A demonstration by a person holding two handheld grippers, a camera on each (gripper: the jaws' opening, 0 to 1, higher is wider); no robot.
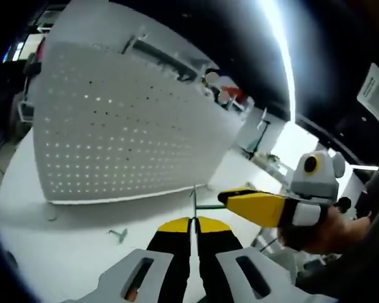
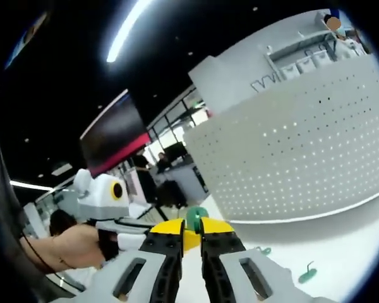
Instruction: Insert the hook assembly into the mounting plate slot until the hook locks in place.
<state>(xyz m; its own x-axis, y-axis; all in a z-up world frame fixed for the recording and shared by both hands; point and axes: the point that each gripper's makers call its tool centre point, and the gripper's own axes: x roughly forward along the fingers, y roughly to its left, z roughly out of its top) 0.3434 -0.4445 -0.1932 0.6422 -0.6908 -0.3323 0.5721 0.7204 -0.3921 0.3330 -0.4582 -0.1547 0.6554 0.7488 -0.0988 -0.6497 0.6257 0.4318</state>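
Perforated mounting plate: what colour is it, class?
White, dotted with small holes; the mounting plate shows best in the left gripper view.

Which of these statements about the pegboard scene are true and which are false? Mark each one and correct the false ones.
1. The white pegboard stands upright on the white table. True.
2. The left gripper has its jaws spread wide open. False: its jaws stand closed on a thin green hook.
3. A green hook lies loose on the table in the right gripper view. True.
4. The held hook is already seated in the pegboard. False: it is still short of the board.
5. The right gripper holds a red part. False: a green part shows at its jaw tips.
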